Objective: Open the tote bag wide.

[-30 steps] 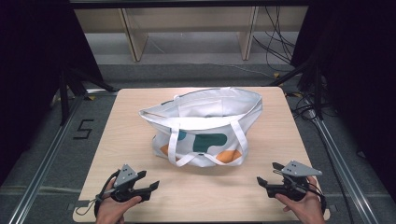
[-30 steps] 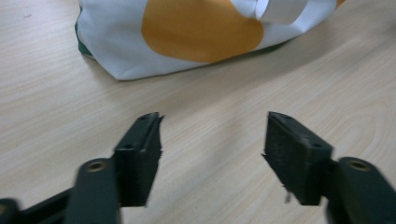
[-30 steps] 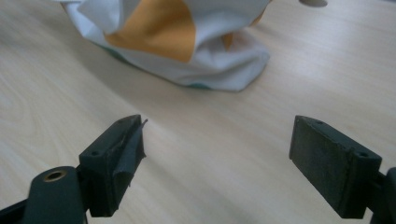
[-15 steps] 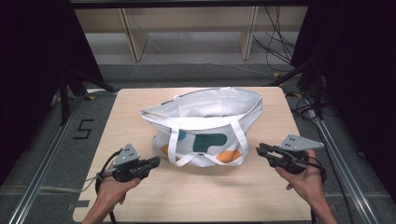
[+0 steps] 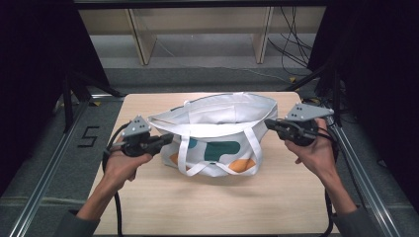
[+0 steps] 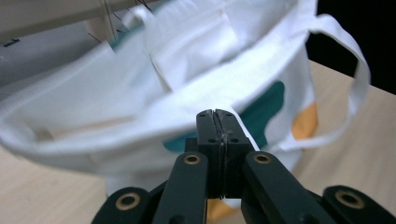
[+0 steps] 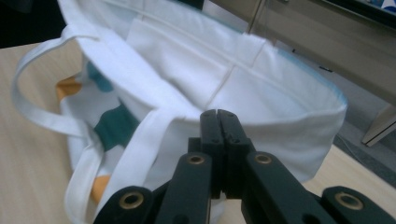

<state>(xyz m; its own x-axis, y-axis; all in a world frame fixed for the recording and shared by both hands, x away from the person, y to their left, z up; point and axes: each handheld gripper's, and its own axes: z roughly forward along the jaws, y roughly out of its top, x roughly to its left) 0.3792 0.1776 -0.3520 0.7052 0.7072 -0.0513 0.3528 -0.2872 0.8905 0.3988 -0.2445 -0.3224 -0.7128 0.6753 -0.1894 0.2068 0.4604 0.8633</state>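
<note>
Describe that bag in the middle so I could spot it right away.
Look at the pale wooden table; near its middle stands a white cloth tote bag, mouth open. It has long white strap handles hanging down the front and teal and orange patches printed on its side, and it sits between the two black tools that the hands hold.

A wooden table (image 5: pixel 148 207) bears a white tote bag (image 5: pixel 217 133) (open-mouthed).

You have a white canvas tote bag (image 5: pixel 217 133) with teal and orange patches standing open-mouthed directly between your two grippers, straps drooping down its near side, its rim at the jaw tips.
</note>
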